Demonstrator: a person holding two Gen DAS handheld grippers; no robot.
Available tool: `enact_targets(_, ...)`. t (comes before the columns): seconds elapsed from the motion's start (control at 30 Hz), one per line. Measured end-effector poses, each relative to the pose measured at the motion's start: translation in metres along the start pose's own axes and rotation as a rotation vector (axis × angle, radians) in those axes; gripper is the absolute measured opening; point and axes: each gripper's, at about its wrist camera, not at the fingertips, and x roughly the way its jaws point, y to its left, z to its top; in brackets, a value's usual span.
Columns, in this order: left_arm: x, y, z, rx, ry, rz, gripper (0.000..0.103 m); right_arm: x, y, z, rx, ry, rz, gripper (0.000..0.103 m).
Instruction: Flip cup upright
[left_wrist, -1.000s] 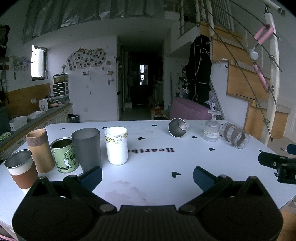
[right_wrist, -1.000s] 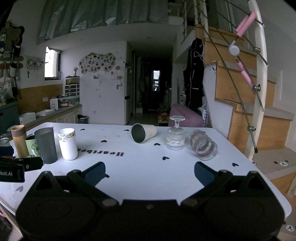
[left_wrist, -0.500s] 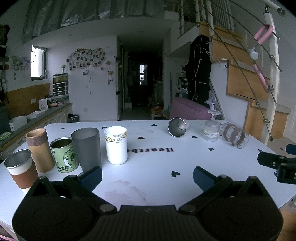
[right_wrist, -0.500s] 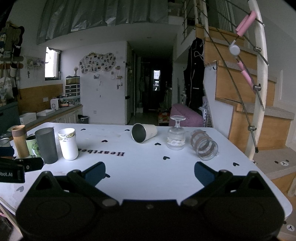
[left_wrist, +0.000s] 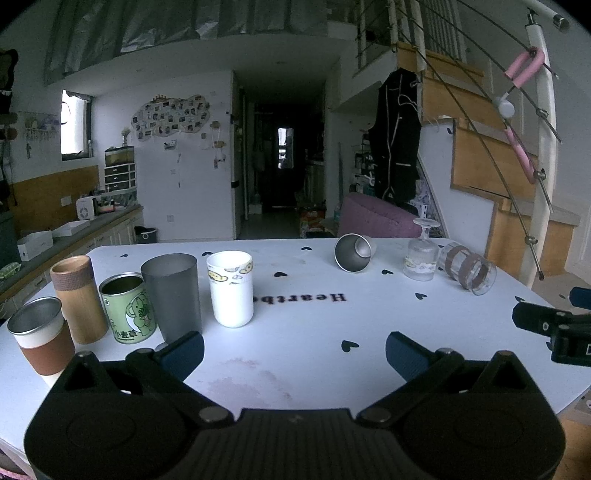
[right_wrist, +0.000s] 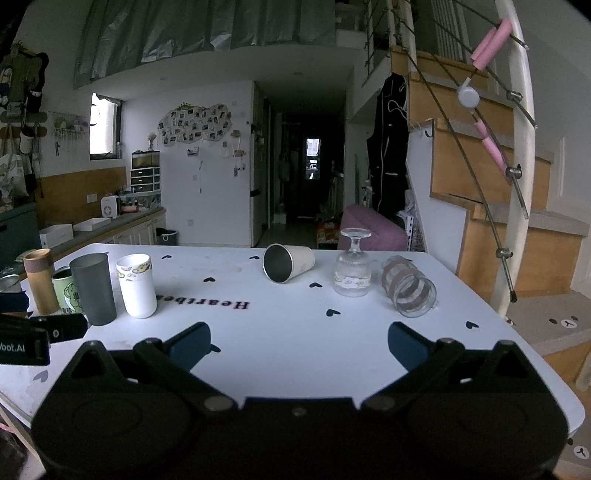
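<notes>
A cream cup with a metal inside (right_wrist: 288, 263) lies on its side at the far middle of the white table (right_wrist: 295, 332), mouth toward me; it also shows in the left wrist view (left_wrist: 354, 253). A stemmed glass (right_wrist: 352, 273) stands upside down to its right. A clear glass with brown bands (right_wrist: 408, 291) lies on its side further right. My left gripper (left_wrist: 294, 350) is open and empty over the near table. My right gripper (right_wrist: 299, 343) is open and empty, well short of the fallen cups.
Several upright cups stand in a row at the left: a white mug (left_wrist: 231, 288), a grey tumbler (left_wrist: 171, 295), a green tin (left_wrist: 127, 312), a wooden flask (left_wrist: 77, 299), a brown-sleeved cup (left_wrist: 38, 338). A stair railing (right_wrist: 513, 184) rises right of the table.
</notes>
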Motion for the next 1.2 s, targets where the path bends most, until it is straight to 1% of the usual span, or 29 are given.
enact_targets(0.9,0.0,0.0,0.0,0.0,0.002,0.001,0.103,0.004,-0.002,0.0,-0.001,0.005,0.004,0.103)
enact_targets(1.03,0.001,0.0,-0.002,0.0,0.004,0.009,0.103,0.012,-0.006,0.004,0.007,0.009,0.007,0.103)
enact_targets(1.07,0.002,0.0,-0.005,-0.001,0.005,0.01,0.103,0.015,-0.01,0.0,0.009,0.011,0.0,0.103)
enact_targets(1.2,0.007,0.003,-0.013,-0.004,0.015,0.009,0.103,0.031,-0.02,0.001,0.008,0.018,-0.031,0.103)
